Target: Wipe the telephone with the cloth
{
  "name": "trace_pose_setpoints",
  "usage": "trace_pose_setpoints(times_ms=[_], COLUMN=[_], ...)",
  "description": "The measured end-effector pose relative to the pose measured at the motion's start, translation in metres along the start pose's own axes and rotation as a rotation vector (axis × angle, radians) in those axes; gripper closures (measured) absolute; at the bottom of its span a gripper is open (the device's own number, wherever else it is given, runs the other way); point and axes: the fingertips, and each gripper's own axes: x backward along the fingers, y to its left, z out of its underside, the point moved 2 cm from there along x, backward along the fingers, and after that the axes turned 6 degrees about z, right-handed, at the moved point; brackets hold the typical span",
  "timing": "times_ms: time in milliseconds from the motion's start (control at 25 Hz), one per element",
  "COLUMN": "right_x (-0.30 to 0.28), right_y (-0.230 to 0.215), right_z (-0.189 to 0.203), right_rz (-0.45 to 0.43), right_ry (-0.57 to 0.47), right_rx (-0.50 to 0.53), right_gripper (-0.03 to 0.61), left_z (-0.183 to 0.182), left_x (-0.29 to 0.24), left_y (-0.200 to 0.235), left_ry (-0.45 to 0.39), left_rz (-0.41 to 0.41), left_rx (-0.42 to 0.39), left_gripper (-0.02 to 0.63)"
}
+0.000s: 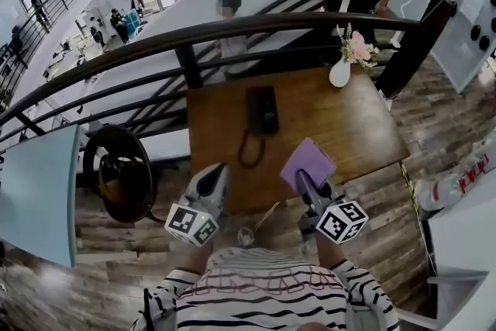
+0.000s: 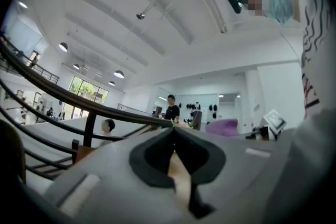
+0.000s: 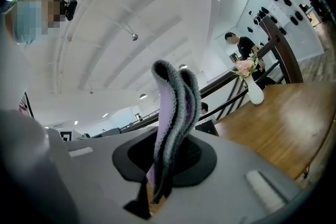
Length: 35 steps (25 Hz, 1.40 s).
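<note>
Telephone [image 1: 262, 109] lies lengthwise front-to-back; right claw [image 3: 165, 162] pinches cloth [image 3: 173, 102], left claw [image 2: 176, 162] pressed together.

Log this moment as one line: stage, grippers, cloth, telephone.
stage: before wiping | left gripper: shut, empty | right gripper: shut on cloth | cloth: apart from telephone | telephone: on table, untouched

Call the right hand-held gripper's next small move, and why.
Probably carry the cloth forward and down onto the telephone. The right hand-held gripper is shut on the cloth near the table's front edge, and the telephone lies farther in, not yet touched.
</note>
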Motion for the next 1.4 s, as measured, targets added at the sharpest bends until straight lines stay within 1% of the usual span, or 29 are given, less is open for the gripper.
trace_pose_setpoints(times_ms=[120, 280, 440, 600, 680, 880, 1120, 1400], right_x=[-0.031, -0.057, -0.077, -0.106, -0.120, -0.166, -0.212, -0.266], right_y=[0.000, -0.008, -0.019, -0.038, -0.050, -0.079, -0.113, -0.135], right_z=[-0.003, -0.008, -0.004, -0.012, -0.017, -0.031, -0.047, -0.051], right_rz=[0.004, 0.017, 0.041, 0.047, 0.041, 0.009, -0.045, -0.112], right_ry=[0.007, 0.004, 0.012, 0.024, 0.036, 0.091, 0.144, 0.207], right_rx=[-0.001, 0.005, -0.011, -0.009, -0.011, 0.012, 0.018, 0.034], right_gripper=[0.531, 0.531, 0.531, 0.531, 0.531, 0.531, 0.531, 0.531], left_z=[-0.004, -0.004, 0.008, 0.018, 0.021, 0.023, 0.023, 0.025], left_x=[-0.012, -0.030, -0.046, -0.075, -0.089, -0.123, -0.165, -0.187], left_y=[0.029, 0.052, 0.073, 0.094, 0.104, 0.133, 0.152, 0.171], left_ry=[-0.001, 0.003, 0.025, 0.036, 0.035, 0.020, 0.014, 0.009], left_rz=[0.004, 0.022, 0.035, 0.046, 0.033, -0.032, -0.092, -0.148], left_rx=[0.003, 0.023, 0.046, 0.060, 0.067, 0.082, 0.076, 0.079], left_gripper=[0.614, 0.614, 0.614, 0.614, 0.614, 0.614, 0.614, 0.614])
